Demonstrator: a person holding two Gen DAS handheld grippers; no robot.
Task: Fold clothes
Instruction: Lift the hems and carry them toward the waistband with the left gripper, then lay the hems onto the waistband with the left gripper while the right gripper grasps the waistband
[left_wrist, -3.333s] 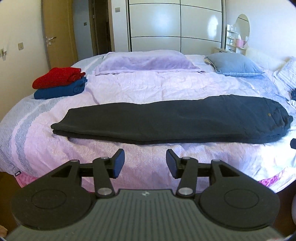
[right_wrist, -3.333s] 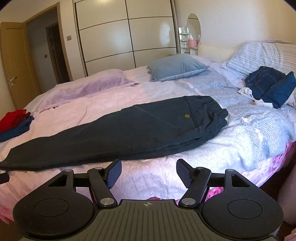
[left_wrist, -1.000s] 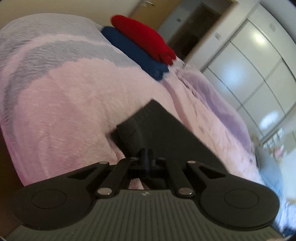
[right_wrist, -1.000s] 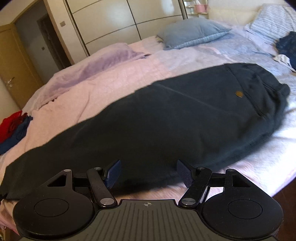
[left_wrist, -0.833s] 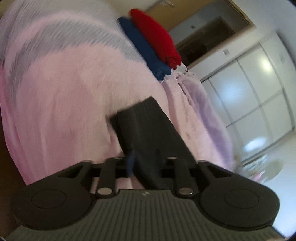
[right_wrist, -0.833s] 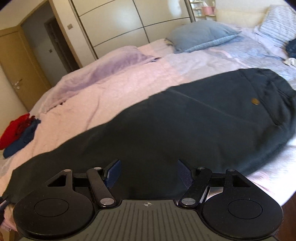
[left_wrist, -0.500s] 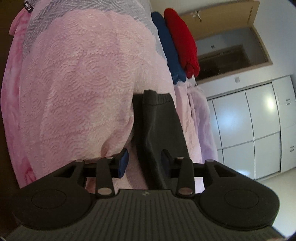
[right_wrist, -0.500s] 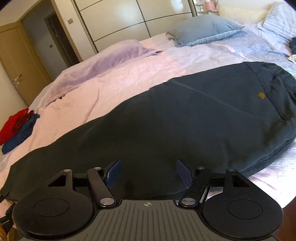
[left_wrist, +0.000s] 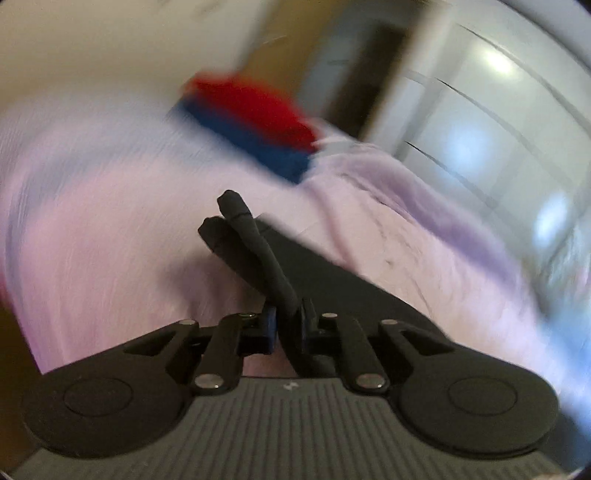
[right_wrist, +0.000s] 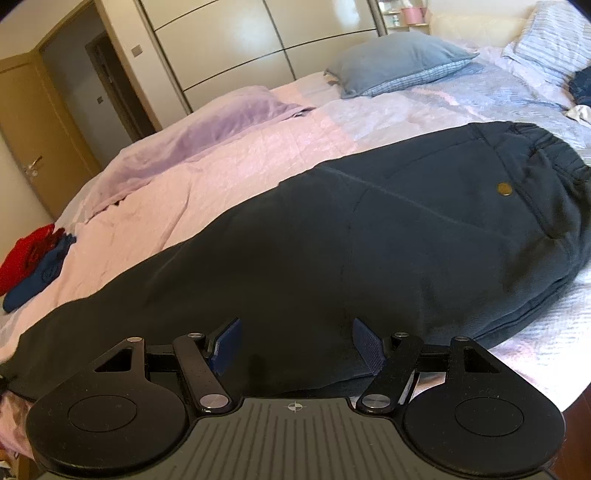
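In the left wrist view, which is blurred, my left hand-held gripper (left_wrist: 287, 325) has just been closing, and its jaws now pinch the leg end of the dark trousers (left_wrist: 258, 254). The cuffs stick up beyond the pads, and the rest of the leg runs away to the right over the pink bed cover (left_wrist: 92, 229). Further back I see a red and a blue folded garment (left_wrist: 255, 122) stacked, so I judge these two are already finished.

In the right wrist view, my right hand-held gripper (right_wrist: 297, 345) stands spread just at the near edge of the trousers (right_wrist: 369, 236), and I see no cloth pinched between its pads. The trousers lie long across the bed (right_wrist: 236, 166), already folded leg upon leg, the waistband at the right. I think the cross fold is only beginning. More clothes (right_wrist: 580, 88) wait near the striped pillow.
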